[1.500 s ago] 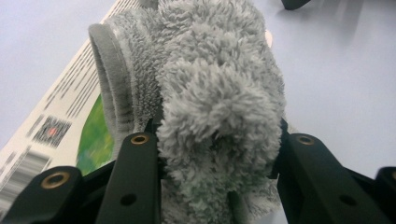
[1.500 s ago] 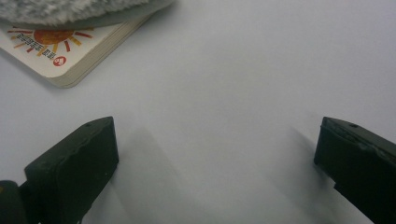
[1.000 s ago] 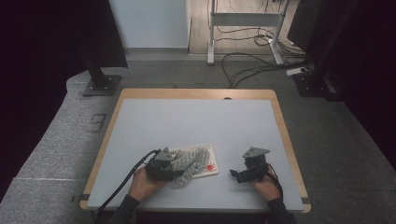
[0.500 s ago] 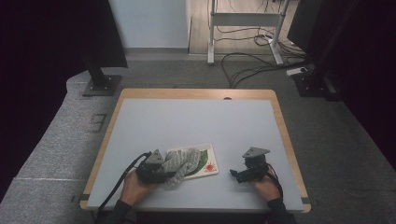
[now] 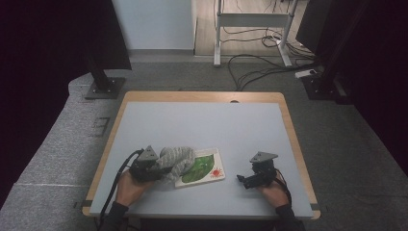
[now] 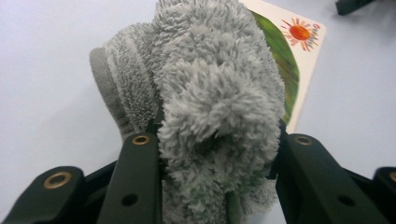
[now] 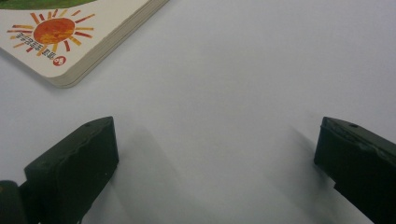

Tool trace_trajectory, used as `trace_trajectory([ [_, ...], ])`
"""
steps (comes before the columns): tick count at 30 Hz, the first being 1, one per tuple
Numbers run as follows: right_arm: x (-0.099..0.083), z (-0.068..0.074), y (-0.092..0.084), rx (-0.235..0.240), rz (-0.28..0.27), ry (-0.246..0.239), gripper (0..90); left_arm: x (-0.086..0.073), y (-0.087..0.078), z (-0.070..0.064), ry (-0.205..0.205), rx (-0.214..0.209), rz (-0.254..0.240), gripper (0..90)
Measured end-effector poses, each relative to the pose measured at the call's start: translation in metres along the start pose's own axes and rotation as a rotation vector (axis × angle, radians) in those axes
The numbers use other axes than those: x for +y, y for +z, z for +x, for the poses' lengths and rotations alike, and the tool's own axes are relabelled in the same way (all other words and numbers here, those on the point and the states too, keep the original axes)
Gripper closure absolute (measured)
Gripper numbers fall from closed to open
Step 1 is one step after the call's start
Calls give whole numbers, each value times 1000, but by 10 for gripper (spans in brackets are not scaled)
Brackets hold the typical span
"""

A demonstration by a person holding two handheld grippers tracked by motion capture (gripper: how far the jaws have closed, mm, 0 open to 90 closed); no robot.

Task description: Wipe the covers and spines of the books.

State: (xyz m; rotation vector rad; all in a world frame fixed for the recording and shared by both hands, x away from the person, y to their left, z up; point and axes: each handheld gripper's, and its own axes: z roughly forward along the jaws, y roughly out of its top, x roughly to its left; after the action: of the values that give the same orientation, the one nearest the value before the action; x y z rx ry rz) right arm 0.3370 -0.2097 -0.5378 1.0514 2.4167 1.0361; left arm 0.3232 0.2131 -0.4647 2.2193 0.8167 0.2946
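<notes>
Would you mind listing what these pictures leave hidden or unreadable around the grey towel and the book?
- Book: in the high view its left part lies under the fluffy grey towel.
- Book cover: in the right gripper view the top and left edges crop it; the print by the sun is too small to read.
- Left gripper: in its own view the towel's pile covers the jaws' inner faces.

A fluffy grey fleece cloth (image 6: 210, 93) lies over a glossy cardboard book (image 5: 204, 167) on a smooth matt table (image 5: 202, 125).
</notes>
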Motion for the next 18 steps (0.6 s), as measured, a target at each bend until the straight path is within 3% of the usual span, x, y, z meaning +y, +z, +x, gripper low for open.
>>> trace_trajectory([
  [18, 0, 0, 0, 0, 0, 1, 0, 26, -32, 49, -75, 129, -25, 617],
])
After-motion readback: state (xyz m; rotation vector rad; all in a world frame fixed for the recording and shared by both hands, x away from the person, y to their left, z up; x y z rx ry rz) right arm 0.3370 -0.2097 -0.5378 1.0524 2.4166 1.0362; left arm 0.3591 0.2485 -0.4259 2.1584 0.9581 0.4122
